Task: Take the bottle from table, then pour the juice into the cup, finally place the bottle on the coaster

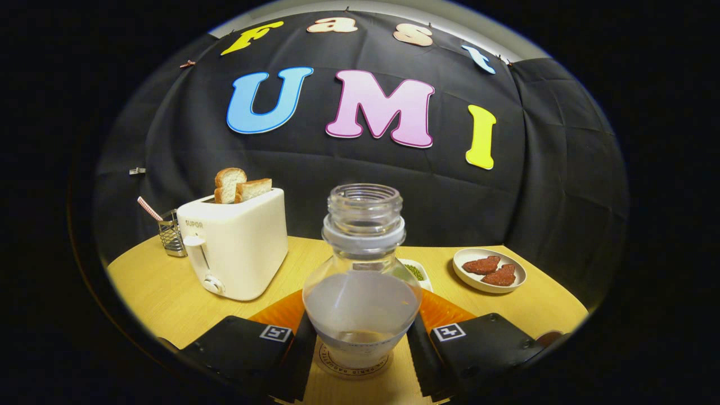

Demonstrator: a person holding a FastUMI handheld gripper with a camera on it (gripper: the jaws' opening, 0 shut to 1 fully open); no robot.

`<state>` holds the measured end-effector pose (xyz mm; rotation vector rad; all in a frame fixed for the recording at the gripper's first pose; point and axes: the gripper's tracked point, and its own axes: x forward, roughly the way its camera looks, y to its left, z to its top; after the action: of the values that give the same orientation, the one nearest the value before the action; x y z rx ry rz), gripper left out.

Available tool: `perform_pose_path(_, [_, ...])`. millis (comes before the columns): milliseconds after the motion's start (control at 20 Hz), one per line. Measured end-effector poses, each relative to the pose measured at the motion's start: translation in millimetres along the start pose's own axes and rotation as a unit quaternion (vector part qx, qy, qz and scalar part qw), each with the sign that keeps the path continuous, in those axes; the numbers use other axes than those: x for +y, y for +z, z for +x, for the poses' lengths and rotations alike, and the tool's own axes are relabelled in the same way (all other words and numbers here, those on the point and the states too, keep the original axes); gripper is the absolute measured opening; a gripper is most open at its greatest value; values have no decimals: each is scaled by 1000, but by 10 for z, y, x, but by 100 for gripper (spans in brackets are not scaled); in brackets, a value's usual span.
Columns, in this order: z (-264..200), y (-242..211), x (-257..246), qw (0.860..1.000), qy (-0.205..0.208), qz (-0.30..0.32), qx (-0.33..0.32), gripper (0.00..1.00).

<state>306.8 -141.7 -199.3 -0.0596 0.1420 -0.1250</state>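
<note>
Clear, uncapped glass bottle (pixel 361 281) stands upright on round printed coaster (pixel 351 363), between your gripper (pixel 360 351) fingers. Fingers sit beside its lower body; contact cannot be told. Release gently, then back straight out without nudging the bottle.

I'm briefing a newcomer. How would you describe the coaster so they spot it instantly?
On the wooden table, look in front of the white toaster. Between the gripper fingers stands an open glass bottle; the coaster is the round printed disc under it, unlike the orange mat behind.

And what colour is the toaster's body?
Cream white, seen in the gripper view: toaster.
</note>
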Motion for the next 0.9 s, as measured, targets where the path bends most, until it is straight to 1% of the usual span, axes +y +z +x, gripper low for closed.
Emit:
perform_pose_path(150, [16, -96, 30, 1000, 1, 4, 15, 77])
perform_pose_path(400, [8, -64, -9, 1000, -9, 14, 13, 81])
perform_pose_path(450, [-4, -55, -29, 1000, -11, 15, 14, 86])
perform_pose_path(500, [-20, -49, -46, 1000, -14, 16, 14, 88])
perform_pose_path(550, [-44, -52, -49, 1000, -13, 18, 16, 95])
perform_pose_path(600, [-72, -57, -39, 1000, -9, 22, 20, 97])
perform_pose_path(700, [-174, -88, -39, 999, -4, 18, 33, 98])
perform_pose_path(900, [-548, -71, -97, 999, -4, -16, 49, 97])
